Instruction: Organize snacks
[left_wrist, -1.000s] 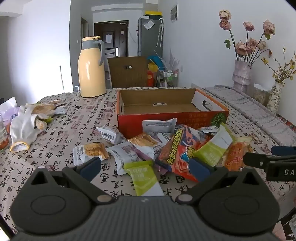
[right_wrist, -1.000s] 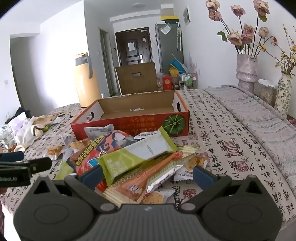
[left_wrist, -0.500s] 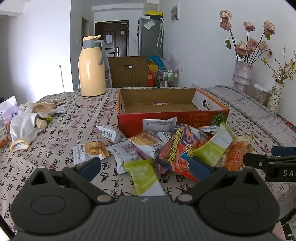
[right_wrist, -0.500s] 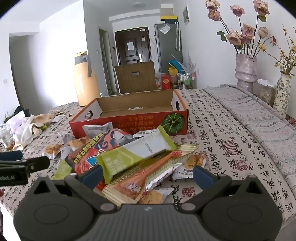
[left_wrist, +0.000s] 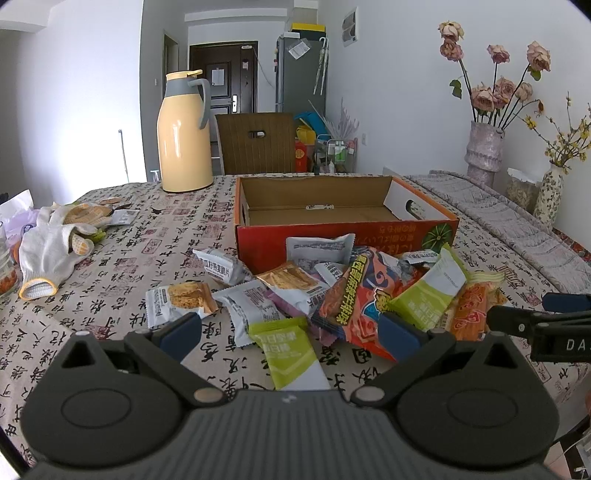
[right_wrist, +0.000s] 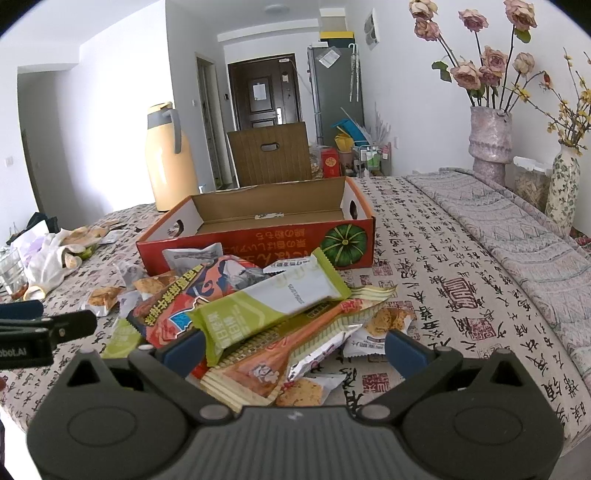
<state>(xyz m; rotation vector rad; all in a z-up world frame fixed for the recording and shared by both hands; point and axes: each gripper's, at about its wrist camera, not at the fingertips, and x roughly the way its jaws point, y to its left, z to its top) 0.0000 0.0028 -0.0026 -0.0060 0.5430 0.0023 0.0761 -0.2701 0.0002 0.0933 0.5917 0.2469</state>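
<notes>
Plainly, nothing is held by the wide-open left gripper (left_wrist: 290, 332) or right gripper (right_wrist: 295, 349); the light, crinkly, slippery green wafer packet (right_wrist: 269, 310) is best pinched across its middle.

Left gripper (left_wrist: 290, 334) hovers wide open over a small green-and-white snack packet (left_wrist: 290, 350) (nothing gripped), the open red cardboard box (left_wrist: 343, 236) just beyond the snack pile (left_wrist: 332, 288).

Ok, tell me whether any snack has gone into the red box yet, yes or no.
No: the red box shows only its bare cardboard floor, and the snack packets all lie on the tablecloth in front of it.
</notes>
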